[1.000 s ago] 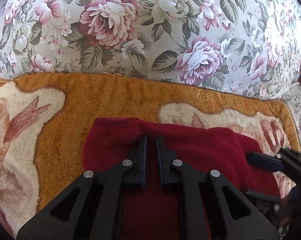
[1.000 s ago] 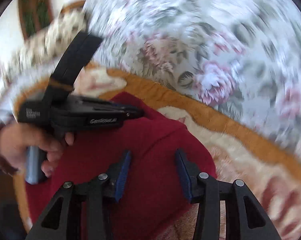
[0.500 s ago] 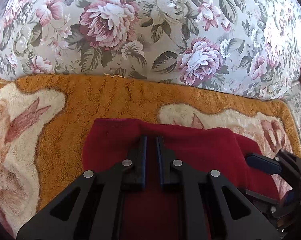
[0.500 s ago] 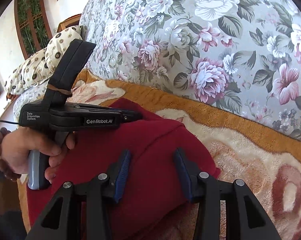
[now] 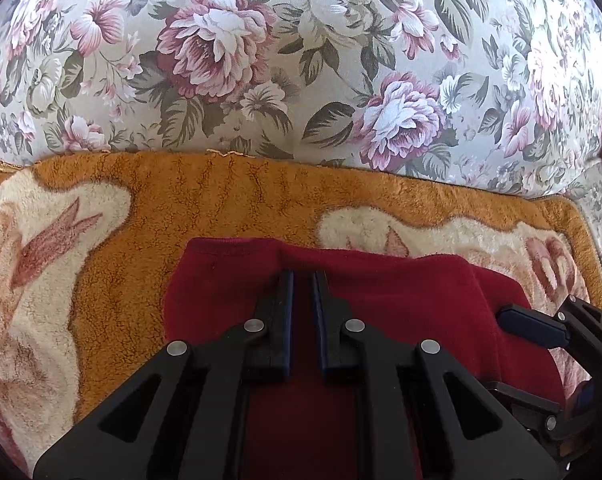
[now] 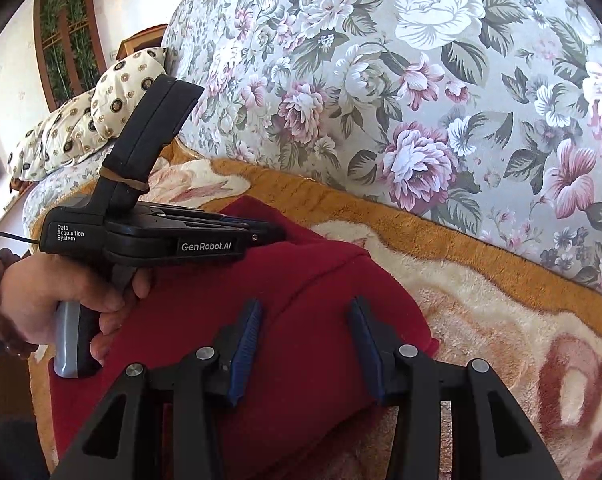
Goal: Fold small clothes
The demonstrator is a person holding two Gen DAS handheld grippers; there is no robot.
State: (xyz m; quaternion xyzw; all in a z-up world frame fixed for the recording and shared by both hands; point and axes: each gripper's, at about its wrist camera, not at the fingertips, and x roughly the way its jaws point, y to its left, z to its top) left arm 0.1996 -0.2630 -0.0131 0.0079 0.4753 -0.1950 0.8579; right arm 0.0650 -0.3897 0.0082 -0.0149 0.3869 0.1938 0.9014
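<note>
A dark red garment [image 5: 381, 292] lies folded on an orange and cream plush blanket [image 5: 229, 200] spread over a sofa seat. Right behind the blanket rises the floral back cushion [image 5: 301, 60] of the sofa, walling off the far side. The left tool [image 5: 302, 276] points down onto the garment's top layer, its jaws drawn narrow with only a slim gap; whether cloth is pinched there cannot be told. The right tool [image 6: 305, 312] hovers over the garment's right end with its blue pads [image 6: 247, 332] standing apart, gripping nothing. A hand [image 6: 61, 296] grips the left tool's handle, its knuckles resting against the red cloth. Spotted cushions [image 6: 81, 120] sit at the sofa's far left end.
</note>
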